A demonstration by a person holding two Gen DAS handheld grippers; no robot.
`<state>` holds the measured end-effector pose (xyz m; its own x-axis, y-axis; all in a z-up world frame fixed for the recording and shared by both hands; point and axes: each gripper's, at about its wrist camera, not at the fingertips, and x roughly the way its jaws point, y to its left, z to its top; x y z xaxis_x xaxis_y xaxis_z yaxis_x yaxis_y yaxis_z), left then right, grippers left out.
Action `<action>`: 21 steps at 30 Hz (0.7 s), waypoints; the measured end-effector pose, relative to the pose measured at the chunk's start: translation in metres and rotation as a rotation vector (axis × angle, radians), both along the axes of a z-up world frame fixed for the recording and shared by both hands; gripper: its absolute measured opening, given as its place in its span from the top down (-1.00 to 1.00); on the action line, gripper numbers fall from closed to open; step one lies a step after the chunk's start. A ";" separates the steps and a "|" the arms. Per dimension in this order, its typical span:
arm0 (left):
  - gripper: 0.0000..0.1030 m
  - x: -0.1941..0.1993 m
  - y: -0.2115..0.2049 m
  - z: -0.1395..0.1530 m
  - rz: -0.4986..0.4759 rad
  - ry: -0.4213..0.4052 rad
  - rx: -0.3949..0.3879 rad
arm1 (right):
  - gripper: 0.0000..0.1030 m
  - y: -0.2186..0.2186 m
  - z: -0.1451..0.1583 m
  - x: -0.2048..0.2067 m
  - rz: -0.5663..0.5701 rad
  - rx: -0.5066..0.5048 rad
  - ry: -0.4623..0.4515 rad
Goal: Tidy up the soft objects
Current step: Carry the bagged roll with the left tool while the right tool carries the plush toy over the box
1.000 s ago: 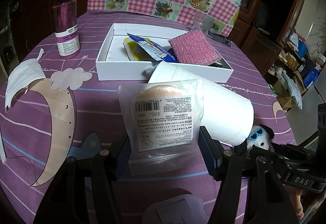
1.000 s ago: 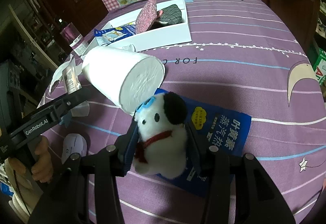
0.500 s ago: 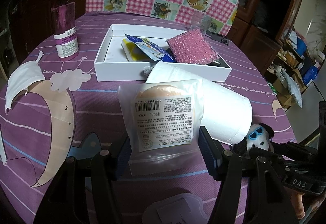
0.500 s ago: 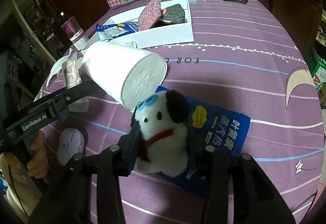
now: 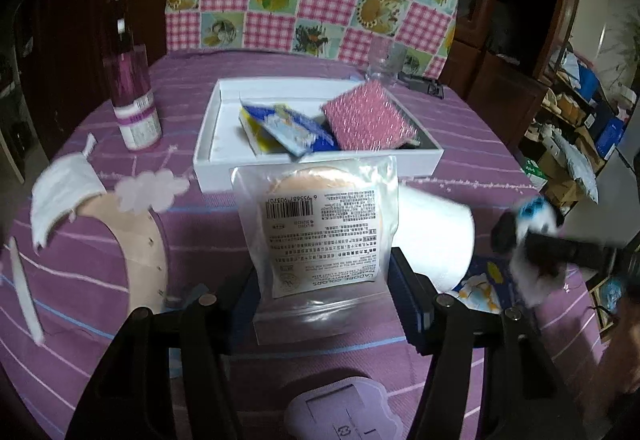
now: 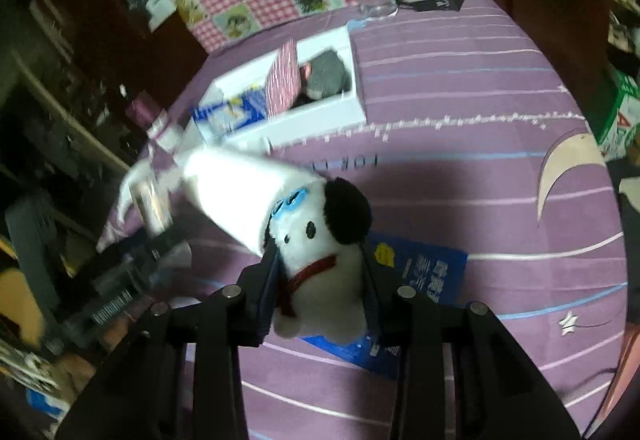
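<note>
We held the left tool (image 5: 324, 292) closed on a clear plastic pouch with a round peach-coloured sponge inside (image 5: 320, 228), its blue-padded fingers (image 5: 404, 292) pressing the pouch's lower edges from both sides. The pouch stood upright with its white printed label facing the camera, held up in front of the near wall of the shallow white rectangular box (image 5: 224, 120). The box sat on the purple striped worktop (image 5: 80, 280) and held a blue and yellow printed packet (image 5: 288, 124) with a pink sparkly scouring pad (image 5: 366, 118) leaning beside it.

Our right tool (image 6: 320, 280) gripped a small white plush dog with a black ear, blue glasses and a red collar (image 6: 316, 260), squeezed at its body between the two fingers and held above the worktop (image 6: 460, 120). Below the dog lay a flat dark blue packet with printed characters (image 6: 424, 268). A white roll of soft tissue (image 6: 236, 192) lay on its side just to the left of the dog's head. Farther back, the white box (image 6: 320, 120) showed the pink pad (image 6: 284, 80) standing on edge next to a grey soft item (image 6: 328, 76).

At the far left of the worktop in the left view stood a purple bottle with a white label (image 5: 134, 100), and a white crumpled cloth (image 5: 60, 196) lay nearer us.
</note>
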<state>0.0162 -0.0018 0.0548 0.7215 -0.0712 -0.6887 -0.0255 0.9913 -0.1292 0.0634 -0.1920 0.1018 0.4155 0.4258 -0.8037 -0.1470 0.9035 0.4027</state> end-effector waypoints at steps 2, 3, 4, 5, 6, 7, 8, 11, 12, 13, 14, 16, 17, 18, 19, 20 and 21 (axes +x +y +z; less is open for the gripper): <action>-0.16 0.001 0.001 0.014 0.002 -0.010 0.008 | 0.26 -0.001 0.014 0.009 -0.021 0.013 0.006; -0.16 0.002 0.002 0.019 -0.002 -0.012 0.007 | 0.26 -0.001 0.021 0.014 -0.030 0.016 0.007; -0.16 0.004 0.003 0.024 -0.003 -0.016 0.006 | 0.26 0.000 0.026 0.020 -0.045 0.014 0.010; -0.16 0.006 0.005 0.030 0.003 -0.022 0.008 | 0.26 0.002 0.030 0.023 -0.058 0.014 0.009; -0.16 0.008 0.006 0.035 0.011 -0.027 0.014 | 0.26 0.004 0.035 0.029 -0.070 0.016 0.005; -0.16 0.010 0.007 0.041 0.016 -0.033 0.020 | 0.26 0.007 0.038 0.033 -0.071 0.019 0.003; -0.16 0.012 0.009 0.044 0.020 -0.036 0.025 | 0.26 0.012 0.042 0.039 -0.070 0.027 0.004; -0.16 0.020 0.013 0.053 0.027 -0.035 0.039 | 0.26 0.024 0.048 0.051 -0.061 0.049 0.007; -0.16 0.023 0.015 0.055 0.019 -0.031 0.046 | 0.26 0.030 0.050 0.058 -0.066 0.050 0.013; -0.16 0.026 0.017 0.056 0.017 -0.030 0.049 | 0.26 0.032 0.053 0.062 -0.073 0.054 0.015; -0.16 0.030 0.019 0.057 0.019 -0.030 0.051 | 0.26 0.035 0.054 0.067 -0.078 0.064 0.014; -0.16 0.039 0.025 0.059 0.035 -0.029 0.047 | 0.26 0.042 0.055 0.078 -0.071 0.090 0.011; -0.16 0.041 0.027 0.059 0.040 -0.029 0.042 | 0.26 0.045 0.055 0.084 -0.069 0.107 0.011; -0.16 0.047 0.031 0.060 0.049 -0.027 0.028 | 0.26 0.048 0.055 0.090 -0.068 0.120 0.011; -0.16 0.052 0.034 0.062 0.053 -0.024 0.017 | 0.26 0.050 0.055 0.095 -0.066 0.130 0.010; -0.16 0.056 0.036 0.063 0.055 -0.024 0.007 | 0.26 0.052 0.055 0.102 -0.061 0.142 0.007; -0.16 0.062 0.039 0.065 0.057 -0.027 -0.005 | 0.25 0.054 0.054 0.110 -0.053 0.153 0.002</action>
<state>0.0783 0.0374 0.1198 0.7427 -0.0329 -0.6688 -0.0786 0.9876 -0.1358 0.1730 -0.1378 0.1556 0.4389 0.5206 -0.7323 -0.0994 0.8382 0.5363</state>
